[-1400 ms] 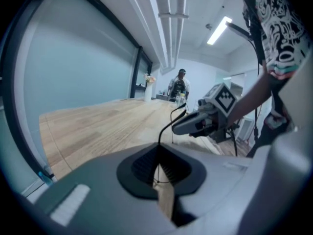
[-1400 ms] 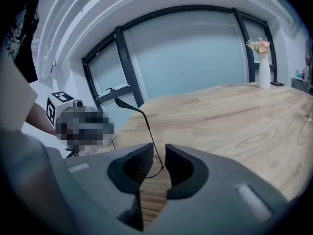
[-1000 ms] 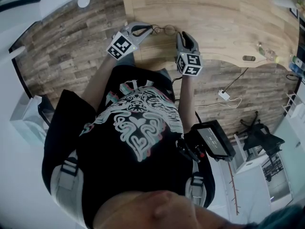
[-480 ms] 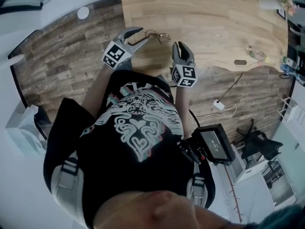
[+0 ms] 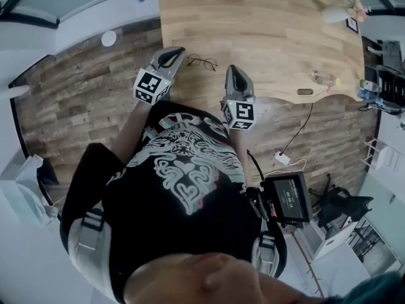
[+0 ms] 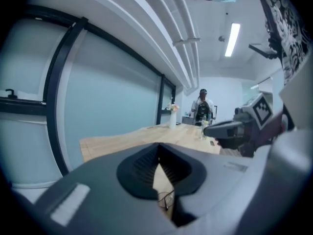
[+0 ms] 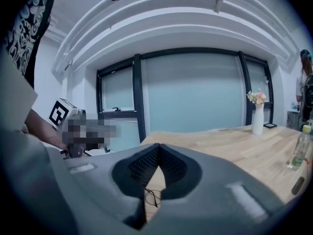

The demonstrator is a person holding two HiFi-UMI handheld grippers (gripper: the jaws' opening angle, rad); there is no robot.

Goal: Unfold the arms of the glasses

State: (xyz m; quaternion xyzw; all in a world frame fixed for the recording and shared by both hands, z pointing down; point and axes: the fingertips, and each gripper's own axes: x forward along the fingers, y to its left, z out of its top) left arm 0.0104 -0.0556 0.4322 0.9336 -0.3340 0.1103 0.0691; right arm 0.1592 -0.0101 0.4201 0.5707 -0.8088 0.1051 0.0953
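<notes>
- The glasses (image 5: 202,61) lie on the wooden table (image 5: 285,37) near its front edge. They are at 3 o'clock from the left gripper (image 5: 172,54) and at 10 o'clock from the right gripper (image 5: 233,72), touching neither.
- Both grippers have just been closing. Each pair of jaws now meets at the tips with nothing between, and each gripper view shows the glasses only through the gap below the jaws.
- The frame is too small to tell whether either arm is already swung out.
- If an arm is still folded, the sound way is to open one claw and pin the front of the frame lightly. The other claw should nip that arm near its free tip and sweep it outward about the hinge, slowly, without lifting.
- The thin wire may slip or bend, so the grip should be soft and the frame kept flat on the wood.
- Nothing stands close to the glasses. A bottle (image 5: 321,78) at 3 o'clock and a vase (image 5: 334,14) at 2 o'clock are well apart from them.
- A cable (image 5: 297,138) trails on the floor, a screen (image 5: 288,198) hangs at the person's waist, and another person (image 6: 202,105) stands far off.
</notes>
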